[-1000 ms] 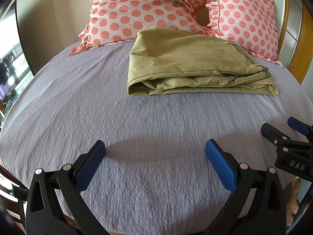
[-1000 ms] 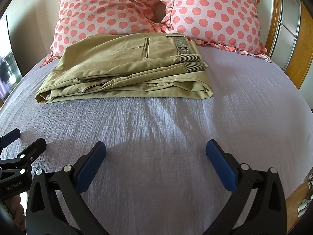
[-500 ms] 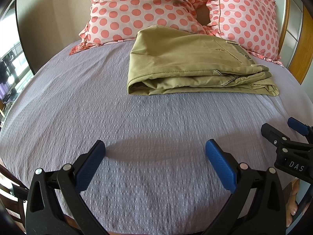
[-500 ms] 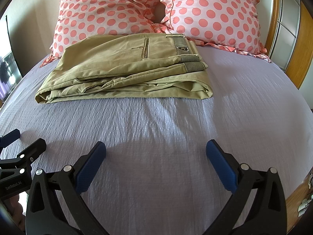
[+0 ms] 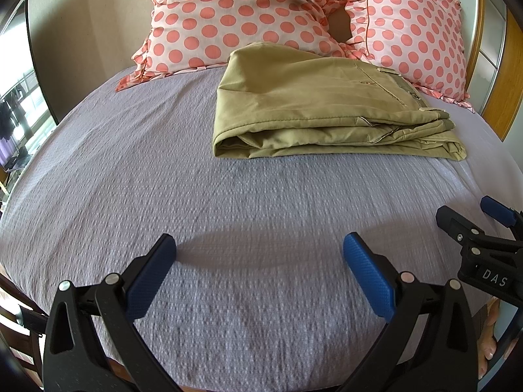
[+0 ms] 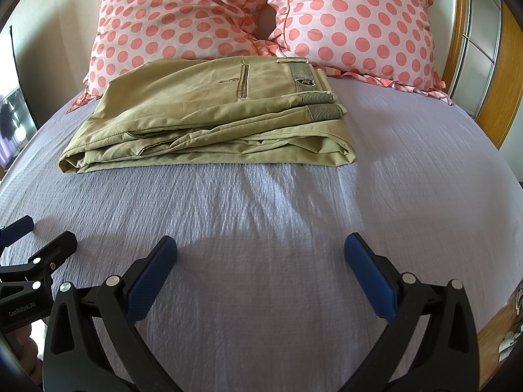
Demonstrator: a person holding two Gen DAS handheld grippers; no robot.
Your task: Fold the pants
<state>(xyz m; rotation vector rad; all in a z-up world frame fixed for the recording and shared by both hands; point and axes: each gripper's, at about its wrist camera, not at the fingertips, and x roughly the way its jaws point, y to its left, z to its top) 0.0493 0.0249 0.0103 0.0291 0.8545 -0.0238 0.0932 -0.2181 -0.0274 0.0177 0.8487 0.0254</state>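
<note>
Khaki pants (image 5: 327, 114) lie folded in a flat stack on the lilac bedspread (image 5: 163, 179), near the pillows. They also show in the right wrist view (image 6: 212, 121), waistband to the right. My left gripper (image 5: 258, 258) is open and empty, low over the bed's near part, well short of the pants. My right gripper (image 6: 260, 258) is open and empty, also near the front edge. Each gripper shows in the other's view: the right one (image 5: 474, 225) at the right edge, the left one (image 6: 32, 245) at the left edge.
Two pink polka-dot pillows (image 6: 170, 23) (image 6: 356, 23) lean at the head of the bed behind the pants. A wooden bed frame (image 6: 493, 75) runs along the right. A window (image 5: 16, 114) is at the far left.
Both grippers stay open and nearly still. The view has shifted only slightly; the pants have not moved.
</note>
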